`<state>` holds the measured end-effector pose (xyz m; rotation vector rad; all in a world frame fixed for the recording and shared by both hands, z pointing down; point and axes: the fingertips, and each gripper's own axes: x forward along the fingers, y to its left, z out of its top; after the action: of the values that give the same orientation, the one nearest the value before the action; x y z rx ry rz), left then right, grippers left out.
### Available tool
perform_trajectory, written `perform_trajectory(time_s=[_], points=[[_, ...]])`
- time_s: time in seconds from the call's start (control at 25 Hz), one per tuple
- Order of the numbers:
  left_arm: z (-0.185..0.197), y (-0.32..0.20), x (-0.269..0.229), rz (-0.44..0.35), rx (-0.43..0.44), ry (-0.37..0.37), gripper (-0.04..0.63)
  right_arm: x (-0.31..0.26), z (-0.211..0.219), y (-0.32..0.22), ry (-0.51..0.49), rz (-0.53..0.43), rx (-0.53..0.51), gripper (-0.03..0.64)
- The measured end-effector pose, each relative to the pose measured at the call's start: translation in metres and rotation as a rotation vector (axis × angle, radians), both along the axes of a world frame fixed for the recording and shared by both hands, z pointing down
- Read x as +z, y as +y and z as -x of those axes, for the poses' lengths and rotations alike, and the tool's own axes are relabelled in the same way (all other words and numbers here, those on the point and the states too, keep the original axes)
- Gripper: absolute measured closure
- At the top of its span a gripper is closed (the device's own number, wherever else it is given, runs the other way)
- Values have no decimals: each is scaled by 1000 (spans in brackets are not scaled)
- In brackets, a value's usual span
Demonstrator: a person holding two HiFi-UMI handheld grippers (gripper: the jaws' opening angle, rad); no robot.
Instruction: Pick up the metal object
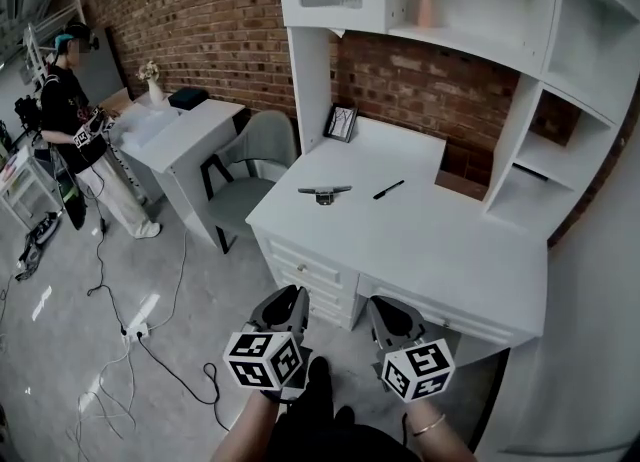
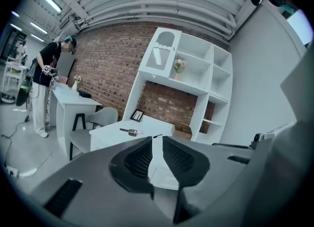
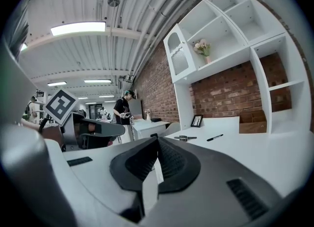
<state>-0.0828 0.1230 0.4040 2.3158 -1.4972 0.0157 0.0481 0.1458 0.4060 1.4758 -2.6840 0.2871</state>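
The metal object (image 1: 324, 192), a slim grey bar with a small block under its middle, lies on the white desk (image 1: 400, 250) near its left side. It also shows far off in the left gripper view (image 2: 129, 131) and the right gripper view (image 3: 185, 137). Both grippers hang low in front of the desk, well short of the object. My left gripper (image 1: 290, 297) (image 2: 157, 141) stands open by a narrow gap, with nothing between the pads. My right gripper (image 1: 385, 308) (image 3: 157, 140) is shut and empty.
A black pen (image 1: 388, 189) lies right of the metal object, and a small picture frame (image 1: 341, 123) stands at the desk's back left. A grey chair (image 1: 255, 165) and a second white desk (image 1: 180, 135) stand to the left. A person (image 1: 75, 120) stands far left. Cables trail on the floor (image 1: 140, 335).
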Motion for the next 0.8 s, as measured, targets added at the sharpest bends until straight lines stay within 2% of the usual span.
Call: perform_trajectory(time_s=[0.28, 0.8], points=[[-4, -65, 21, 76, 38, 65, 505, 12, -6, -51, -8, 40, 31, 612], [6, -239, 62, 218, 55, 141, 472, 18, 7, -215, 2, 74, 68, 612]])
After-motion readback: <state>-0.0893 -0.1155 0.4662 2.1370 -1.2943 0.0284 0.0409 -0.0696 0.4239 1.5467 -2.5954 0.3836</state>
